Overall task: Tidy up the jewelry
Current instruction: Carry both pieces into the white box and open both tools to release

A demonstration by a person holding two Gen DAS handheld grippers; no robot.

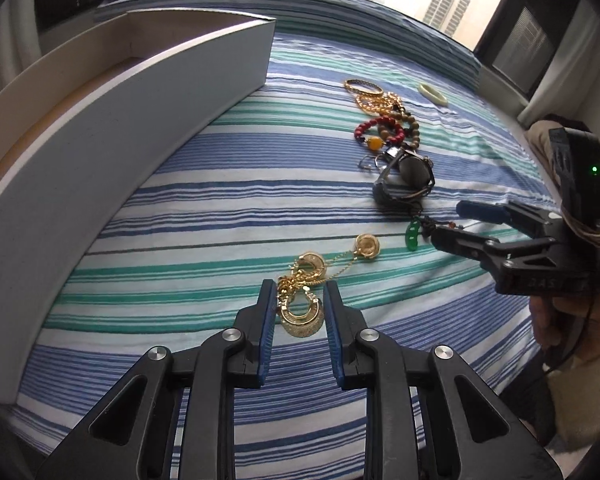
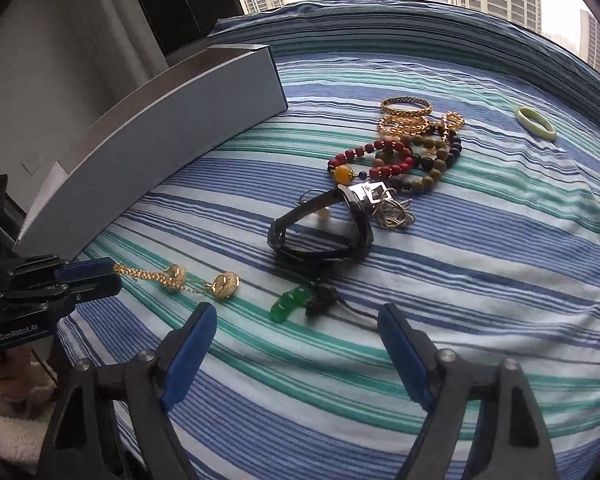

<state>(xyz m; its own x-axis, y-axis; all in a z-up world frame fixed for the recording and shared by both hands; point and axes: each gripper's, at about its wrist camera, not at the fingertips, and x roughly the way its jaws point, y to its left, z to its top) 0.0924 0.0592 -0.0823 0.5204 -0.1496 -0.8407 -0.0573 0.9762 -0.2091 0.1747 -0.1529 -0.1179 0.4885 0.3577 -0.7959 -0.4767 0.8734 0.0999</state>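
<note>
I am closing my left tongs [image 1: 300,304] around the gold earring tangle [image 1: 304,300] lying on the striped bed [image 1: 204,208], pads not quite pinching yet. It's light, slippery and chain-linked, so I'm taking the broad hoop. My right tongs [image 2: 296,320] are hanging wide open over the green pendant [image 2: 288,303]. I'm counting one watch [image 2: 324,224], one pale bangle [image 2: 537,122], one box [image 1: 112,136].
</note>
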